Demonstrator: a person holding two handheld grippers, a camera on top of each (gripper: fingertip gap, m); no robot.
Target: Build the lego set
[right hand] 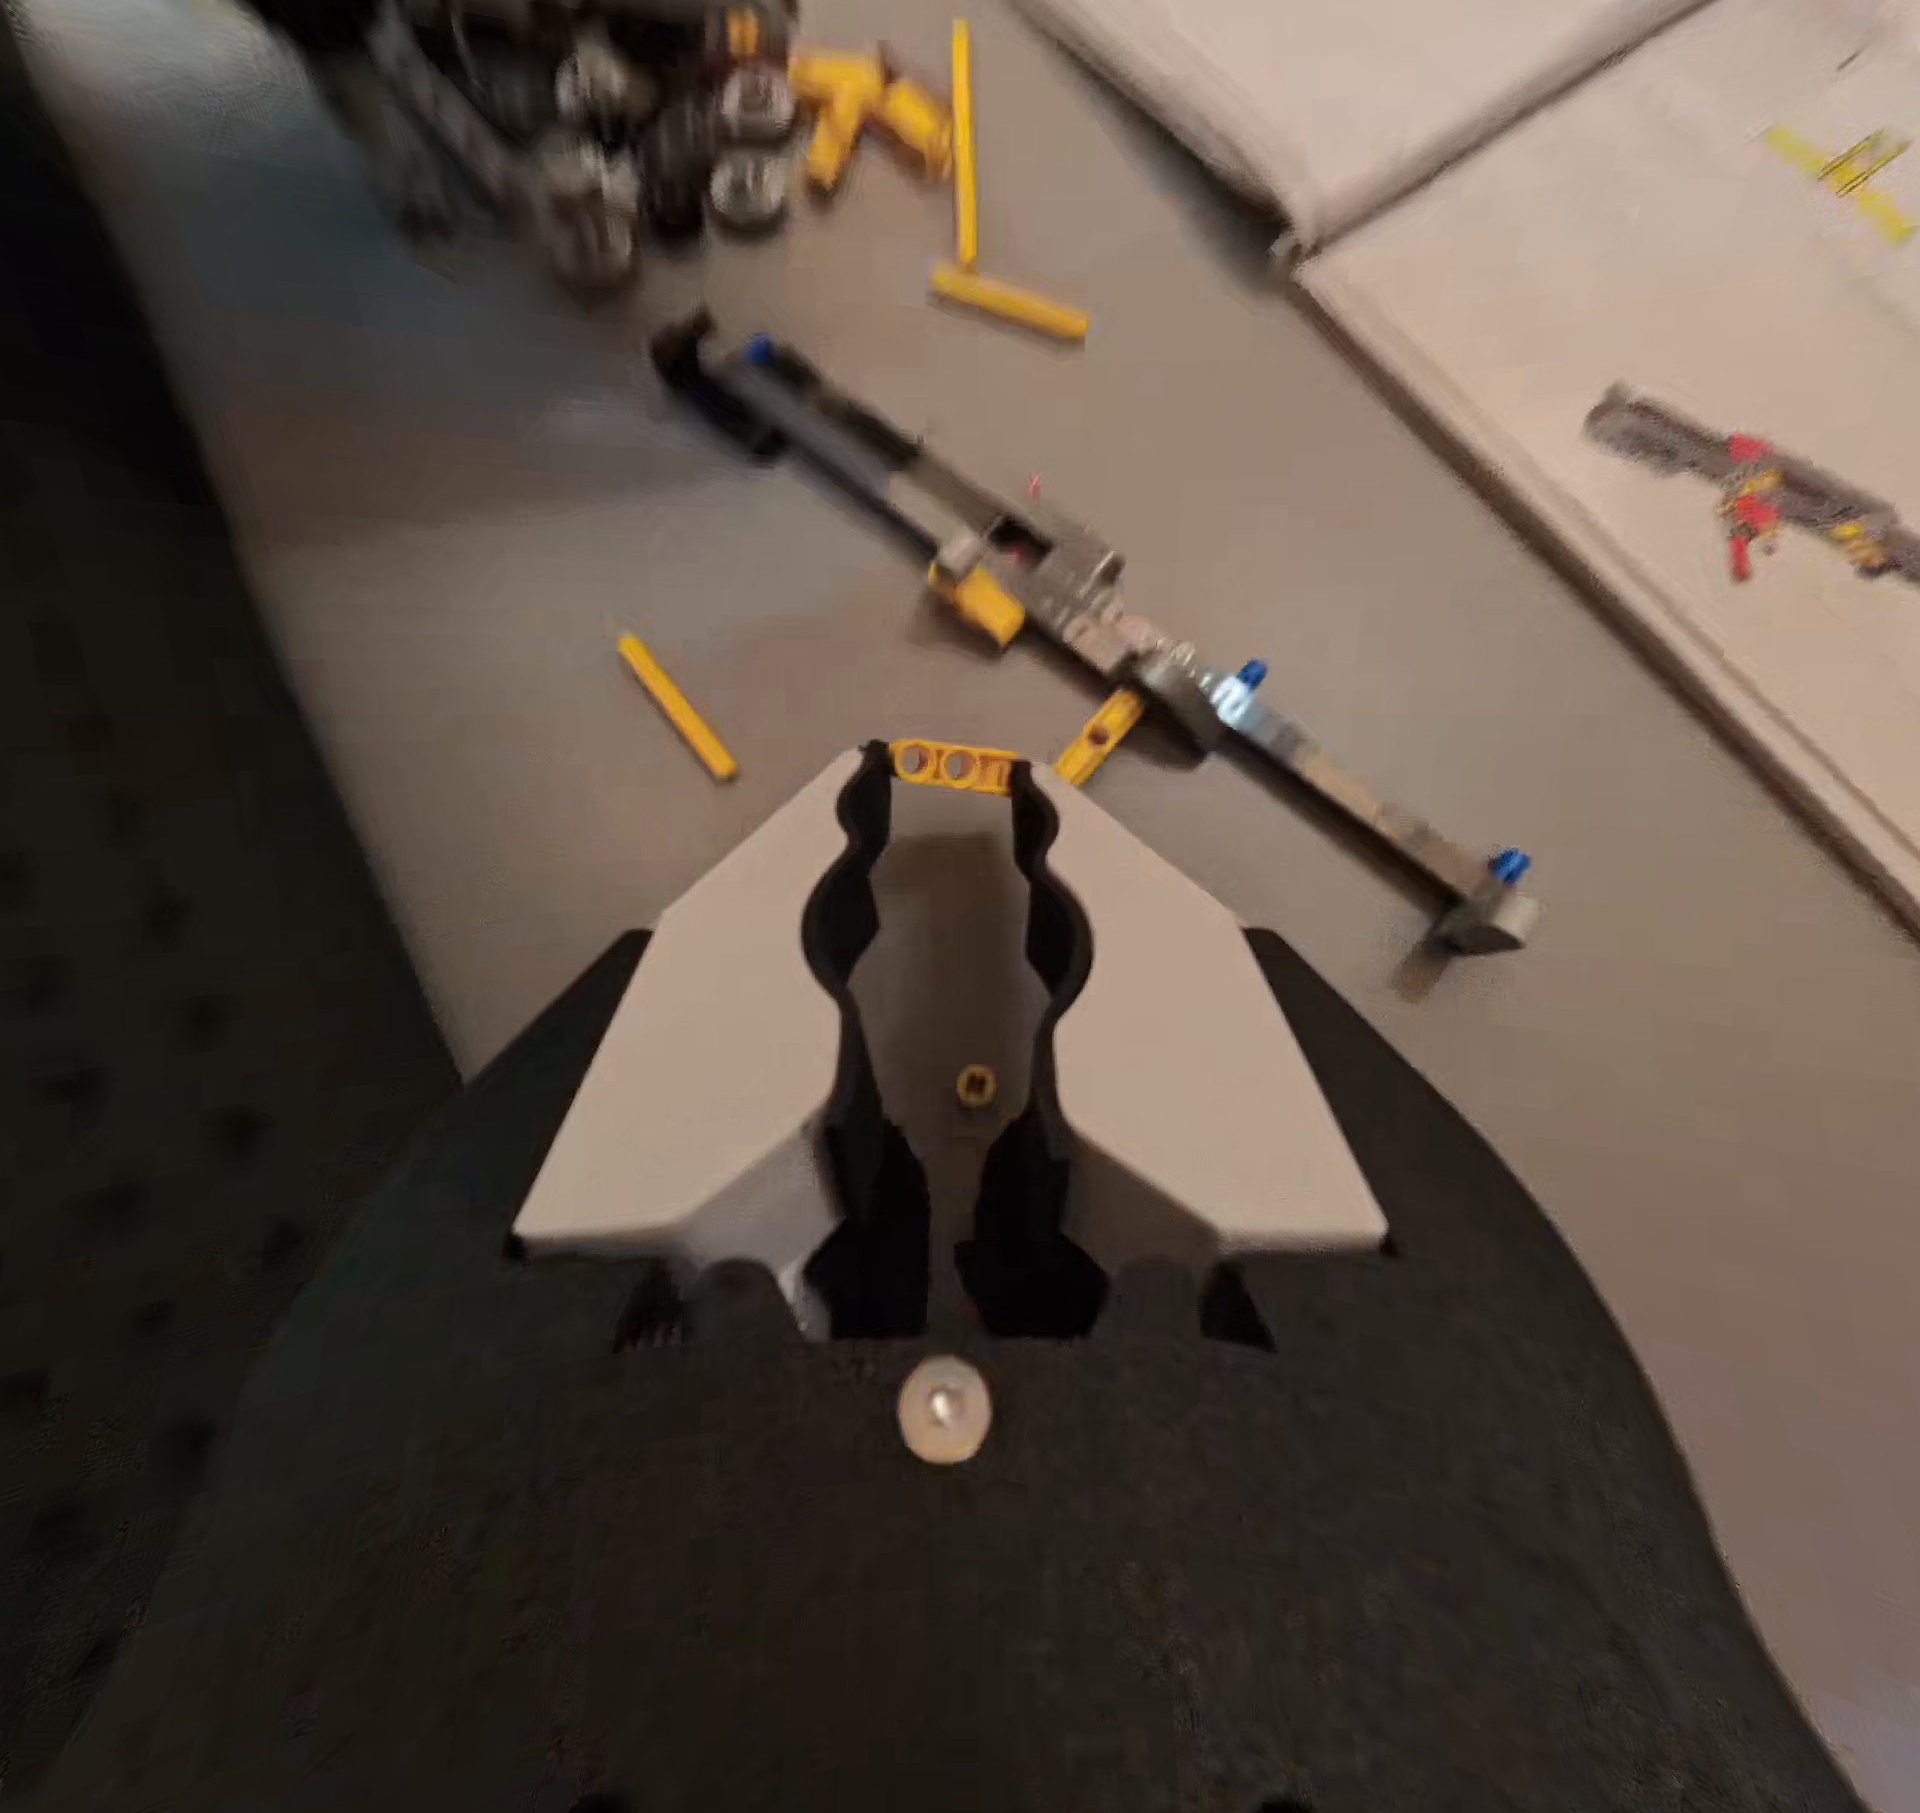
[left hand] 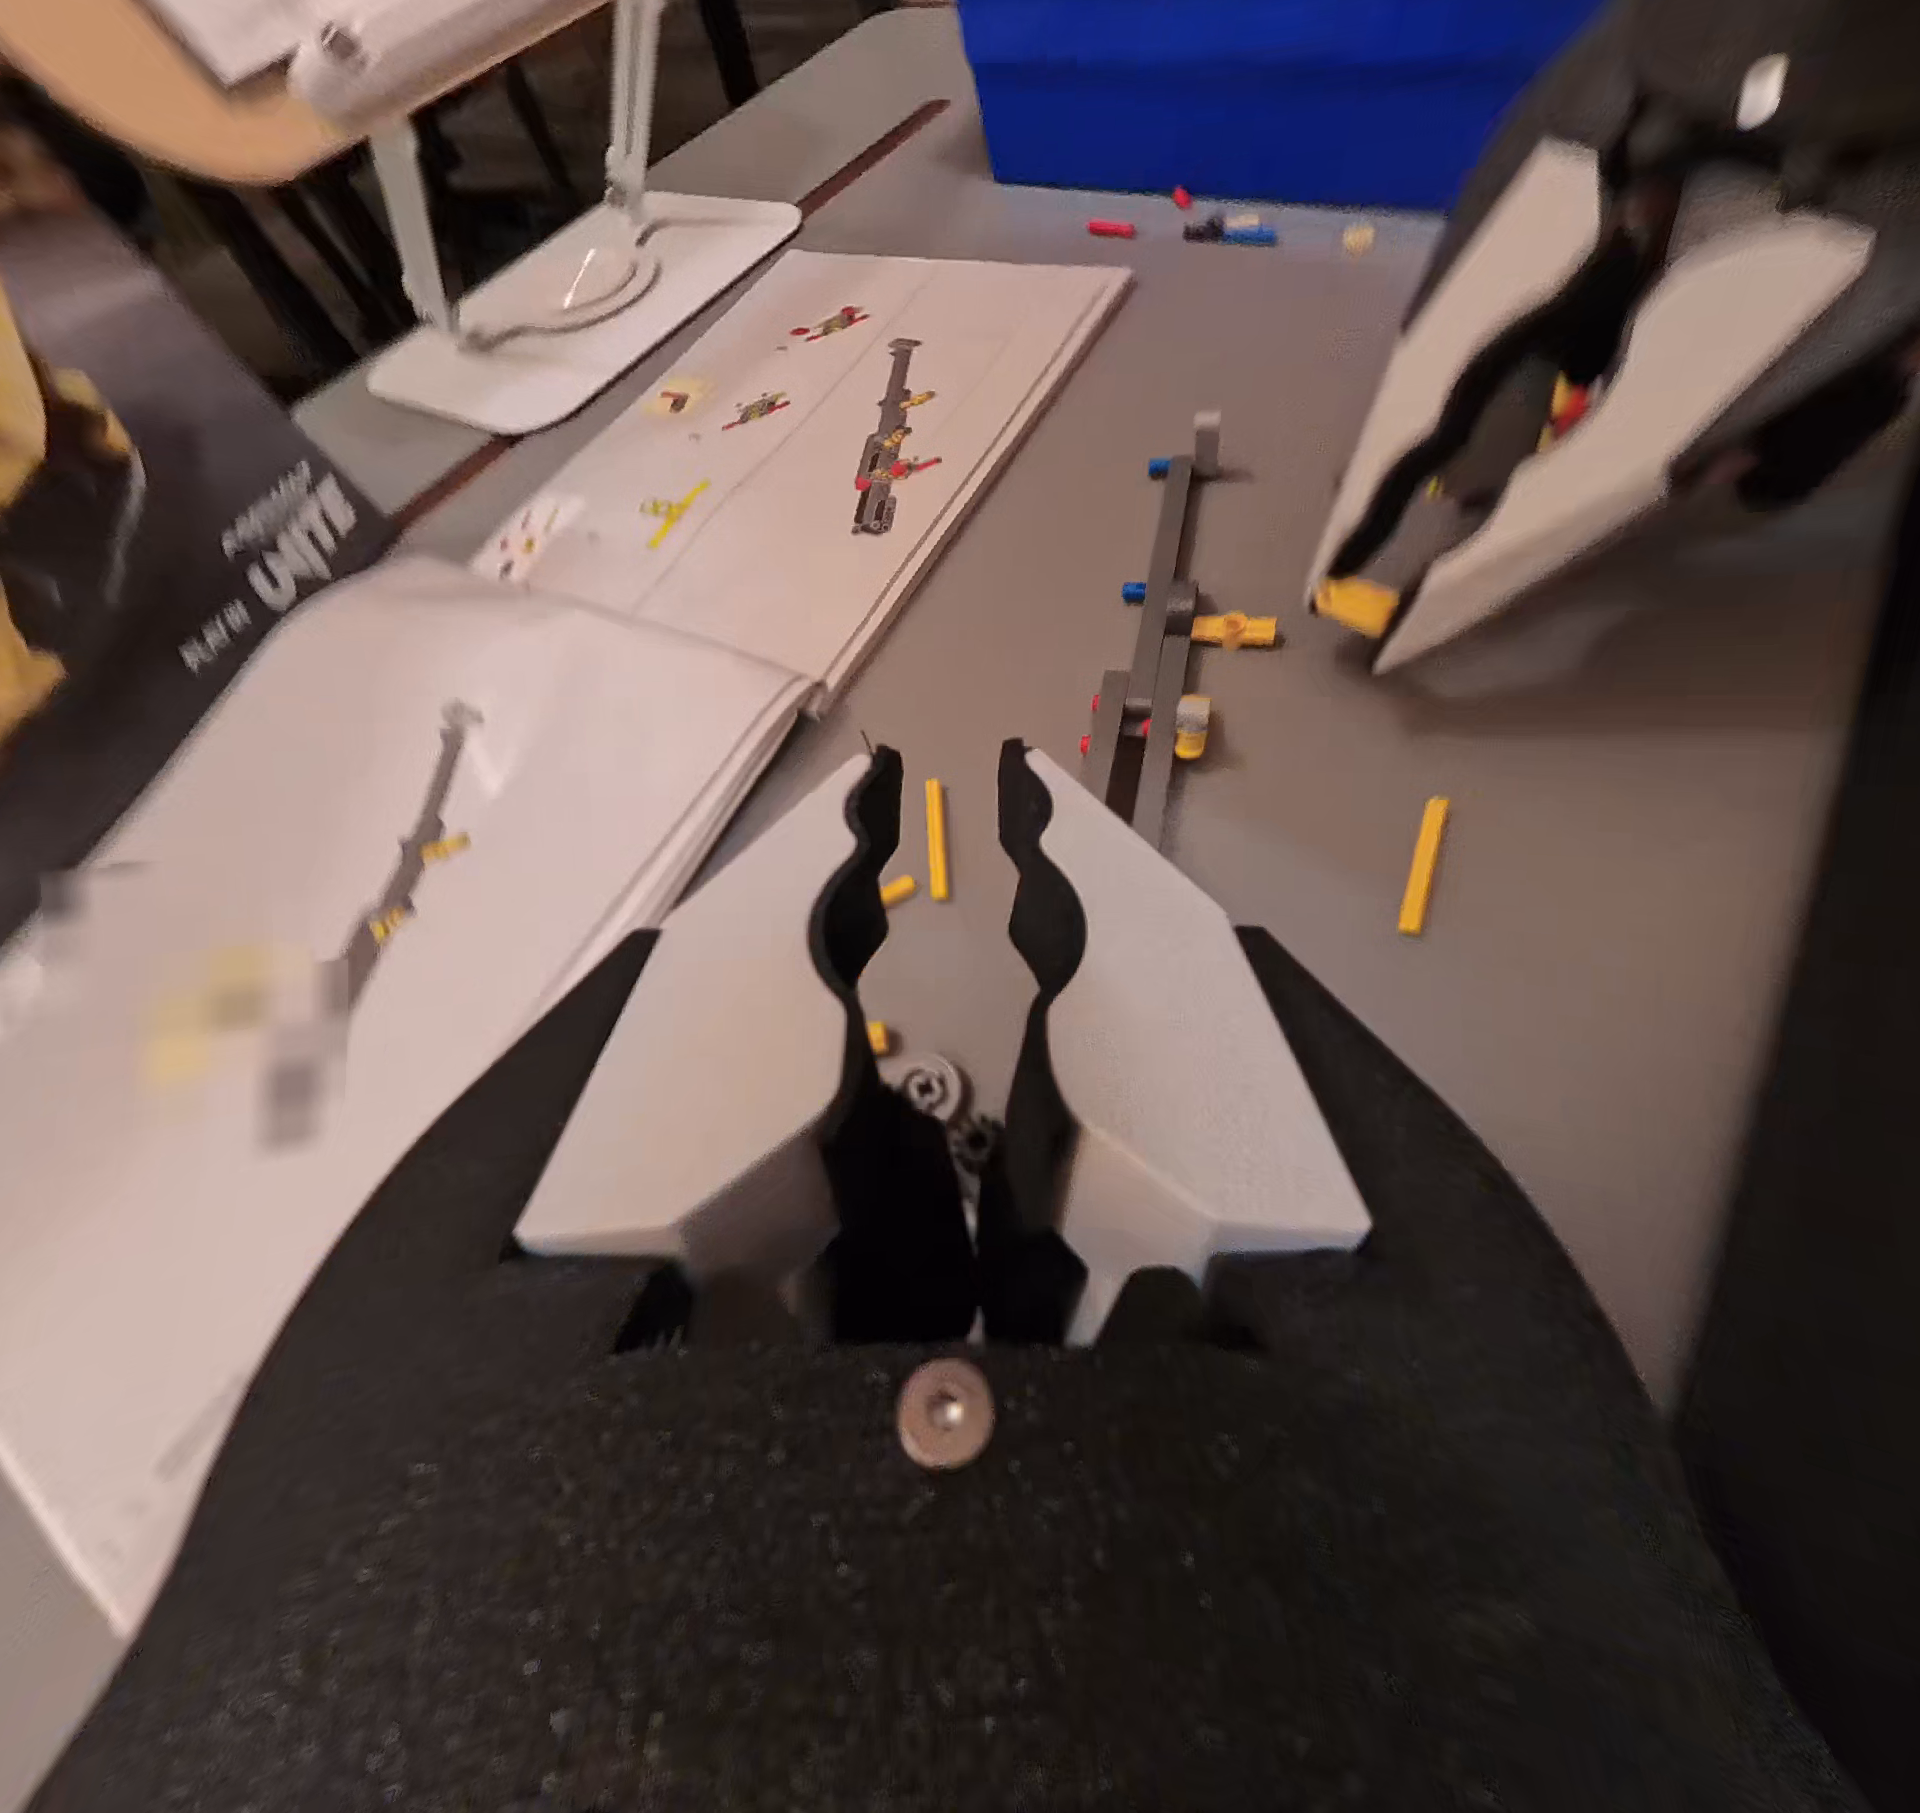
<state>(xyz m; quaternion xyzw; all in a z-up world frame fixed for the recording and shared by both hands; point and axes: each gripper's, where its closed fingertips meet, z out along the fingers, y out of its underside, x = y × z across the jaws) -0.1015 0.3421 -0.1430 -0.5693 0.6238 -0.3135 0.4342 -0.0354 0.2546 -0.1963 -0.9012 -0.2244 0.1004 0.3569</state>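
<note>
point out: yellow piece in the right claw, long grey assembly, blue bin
yellow piece [right hand: 954,764]: right wrist view, its holed face between the fingertips.
long grey assembly [left hand: 1162,620]: left wrist view, mid-beam.
blue bin [left hand: 1247,49]: left wrist view, front wall.

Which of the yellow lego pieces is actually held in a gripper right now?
The short yellow beam with round holes, clamped crosswise between the right gripper tips. The long yellow rods and other yellow pieces lie loose on the grey table.

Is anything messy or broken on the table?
Nothing looks broken. Loose yellow rods and small pieces lie scattered around the long grey assembly, as you would expect mid-build. The right gripper holds a short yellow beam; the left gripper is open and empty.
</note>
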